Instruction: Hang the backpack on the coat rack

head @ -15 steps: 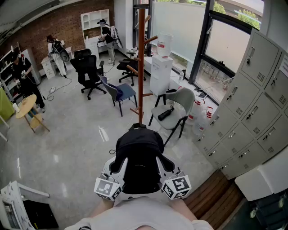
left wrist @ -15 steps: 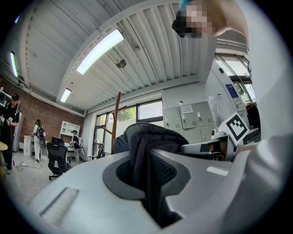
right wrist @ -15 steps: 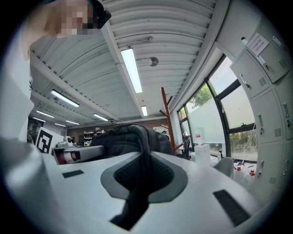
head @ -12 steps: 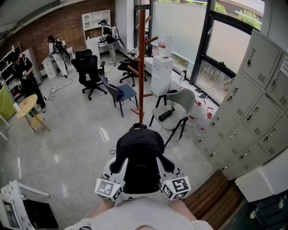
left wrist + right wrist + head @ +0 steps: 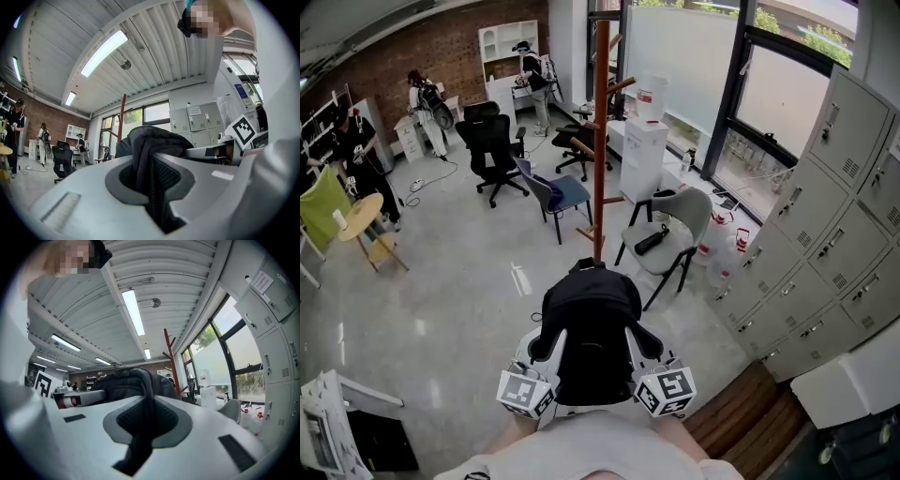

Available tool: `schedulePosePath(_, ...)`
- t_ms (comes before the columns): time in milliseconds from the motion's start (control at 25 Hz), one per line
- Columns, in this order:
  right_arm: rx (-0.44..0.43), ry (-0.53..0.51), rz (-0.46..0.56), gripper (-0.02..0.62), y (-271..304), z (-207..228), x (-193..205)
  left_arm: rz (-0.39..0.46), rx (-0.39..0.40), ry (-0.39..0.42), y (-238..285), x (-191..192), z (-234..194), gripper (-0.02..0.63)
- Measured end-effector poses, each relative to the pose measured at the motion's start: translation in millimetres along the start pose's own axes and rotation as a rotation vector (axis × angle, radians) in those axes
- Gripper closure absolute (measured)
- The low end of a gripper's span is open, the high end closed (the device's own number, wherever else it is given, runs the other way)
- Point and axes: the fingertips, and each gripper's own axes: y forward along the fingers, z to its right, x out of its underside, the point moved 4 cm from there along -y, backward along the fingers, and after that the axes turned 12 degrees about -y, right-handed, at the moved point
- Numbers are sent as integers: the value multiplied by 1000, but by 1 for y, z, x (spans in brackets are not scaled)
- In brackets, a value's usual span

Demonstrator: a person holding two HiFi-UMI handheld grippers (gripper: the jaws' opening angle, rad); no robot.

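Backpack (image 5: 591, 319) held out front, well short of coat rack (image 5: 600, 141). Left gripper (image 5: 548, 345) and right gripper (image 5: 637, 345) each clamped on black strap, grip unchanged. Room slightly shifted since half-second ago, likely small step closer. Hanging not begun.

In the head view the backpack (image 5: 591, 323) sits at lower centre, between the left tool (image 5: 546, 352) on its left and the right tool (image 5: 644, 349) on its right, with a strap in each. Above it, at upper centre, stands the coat rack (image 5: 600, 141). A chair (image 5: 677, 223) stands right of the rack, and lockers (image 5: 830, 234) line the right edge.
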Motion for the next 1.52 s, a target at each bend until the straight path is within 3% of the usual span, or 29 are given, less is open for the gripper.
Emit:
schedulePosePath(560,-83,-39,3,555,17,9,2,21,-41,1,6,3,-5,566)
schedulePosePath(840,-80,-29,-15,555,52,11,9,18,-60,2,22,4,-38,565)
schedulePosePath(1040,-24,-28,-28,555,103,19,18,6,-3,-13,59,5,-89,566)
schedulePosePath(1520,205,-38,-12,555,221,46,18,-7,231,-5,165,-17,-204,566)
